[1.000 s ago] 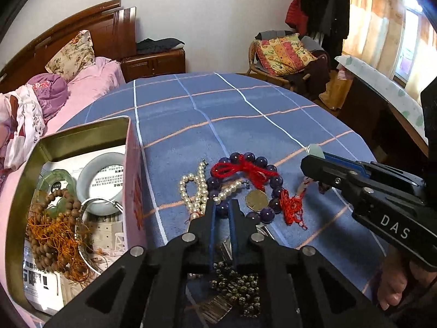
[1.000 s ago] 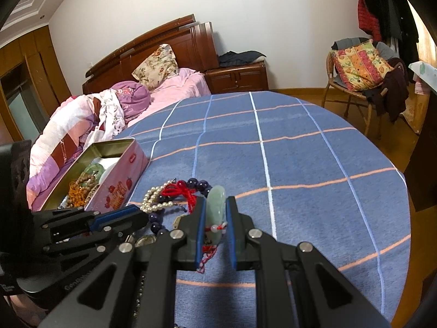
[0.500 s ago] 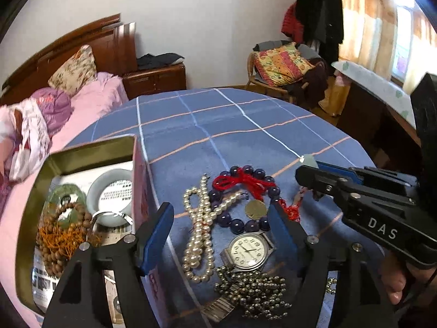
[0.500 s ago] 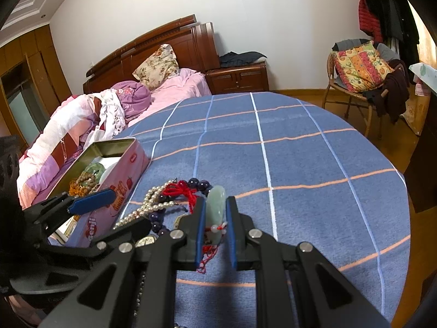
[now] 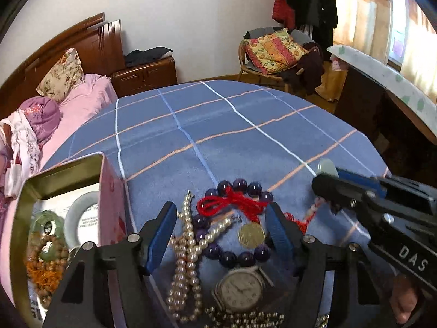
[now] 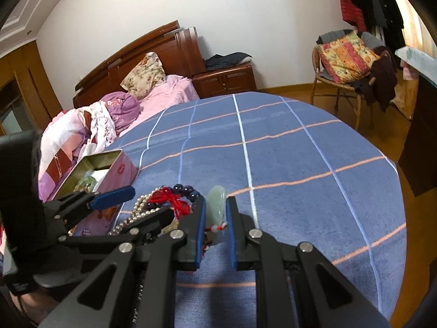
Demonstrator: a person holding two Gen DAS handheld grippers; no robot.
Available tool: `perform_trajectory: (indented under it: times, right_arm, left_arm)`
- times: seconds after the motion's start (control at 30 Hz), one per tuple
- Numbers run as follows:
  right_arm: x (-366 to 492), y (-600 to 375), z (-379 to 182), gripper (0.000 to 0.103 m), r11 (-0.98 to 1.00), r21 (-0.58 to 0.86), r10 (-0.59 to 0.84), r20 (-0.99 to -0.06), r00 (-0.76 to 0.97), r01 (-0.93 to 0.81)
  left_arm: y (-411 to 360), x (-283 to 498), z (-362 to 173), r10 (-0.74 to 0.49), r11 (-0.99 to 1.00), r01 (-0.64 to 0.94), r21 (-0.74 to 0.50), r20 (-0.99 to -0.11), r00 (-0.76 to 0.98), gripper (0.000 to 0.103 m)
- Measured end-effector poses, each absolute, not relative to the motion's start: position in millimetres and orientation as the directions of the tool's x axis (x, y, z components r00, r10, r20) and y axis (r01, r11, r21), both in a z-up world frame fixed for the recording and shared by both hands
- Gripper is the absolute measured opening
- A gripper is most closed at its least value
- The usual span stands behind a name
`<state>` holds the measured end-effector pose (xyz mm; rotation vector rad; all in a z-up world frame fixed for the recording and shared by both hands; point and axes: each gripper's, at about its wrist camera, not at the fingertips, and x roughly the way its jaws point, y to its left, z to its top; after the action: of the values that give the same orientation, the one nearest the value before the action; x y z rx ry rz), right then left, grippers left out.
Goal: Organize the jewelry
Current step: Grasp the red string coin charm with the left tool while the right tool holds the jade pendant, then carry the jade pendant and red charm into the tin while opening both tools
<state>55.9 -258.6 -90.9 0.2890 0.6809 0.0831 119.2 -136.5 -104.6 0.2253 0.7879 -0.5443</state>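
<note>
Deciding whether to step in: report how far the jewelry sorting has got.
Done: jade bangles and wooden beads lie in the tin. In hand: the right claw grips a jade pendant. Left: pearls, purple bracelet and watch under the closing left claw.

- Daylight is coming through the curtains (image 5: 363,13) at the upper right, blowing them out to pale glare.
- The bench (image 5: 232,136) is lying evenly lit, with only soft shadows under the fingers (image 5: 161,232).
- Fisheye distortion is bending the wall (image 6: 191,5) and the bed (image 6: 164,93), and dark vignetting is filling the corners.
- Far things are looking slightly soft.
</note>
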Motion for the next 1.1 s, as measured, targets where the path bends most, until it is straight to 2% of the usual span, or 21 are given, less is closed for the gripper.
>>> perform_trajectory:
  times: [0.07,0.13,0.2,0.23,0.27,0.3,0.57,1.1]
  right_arm:
    - [56.6,-258.6,-91.4,0.018,0.957,0.291,0.172,-0.611,0.772,0.017]
    - [56.4,-256.8,-90.6,0.018,0.959,0.284,0.171,-0.611,0.773,0.012]
    - [56.4,-255.2,-91.0,0.018,0.960,0.279,0.170,-0.613,0.771,0.009]
    - [56.2,-254.8,-91.2,0.018,0.961,0.278,0.170,-0.614,0.771,0.010]
    - [56.2,-255.0,-91.0,0.018,0.961,0.278,0.170,-0.614,0.771,0.010]
    - [56.3,-255.0,-91.0,0.018,0.961,0.278,0.169,-0.614,0.771,0.010]
    - [54.8,-255.2,-90.0,0.018,0.961,0.278,0.169,-0.605,0.778,0.007]
    - [48.8,-241.3,-79.1,0.018,0.975,0.222,0.157,-0.582,0.798,-0.031]
  left_arm:
    - [-142.1,120.4,-104.8,-0.374,0.838,0.545,0.008,-0.720,0.585,0.067]
    - [-147.7,120.7,-107.3,-0.369,0.833,0.552,0.023,-0.722,0.586,0.061]
    - [-154.6,122.2,-112.5,-0.359,0.828,0.560,0.034,-0.735,0.576,0.038]
    - [-155.6,120.8,-112.7,-0.352,0.829,0.557,0.053,-0.725,0.593,0.033]
    - [-157.4,120.0,-113.6,-0.348,0.824,0.563,0.066,-0.725,0.595,0.009]
    - [-157.0,119.6,-115.1,-0.349,0.822,0.566,0.061,-0.732,0.585,0.000]
    - [-130.1,97.6,-83.7,-0.393,0.846,0.531,0.035,-0.633,0.667,0.000]
    - [-89.4,93.9,-31.3,-0.410,0.881,0.473,-0.018,-0.530,0.742,0.000]
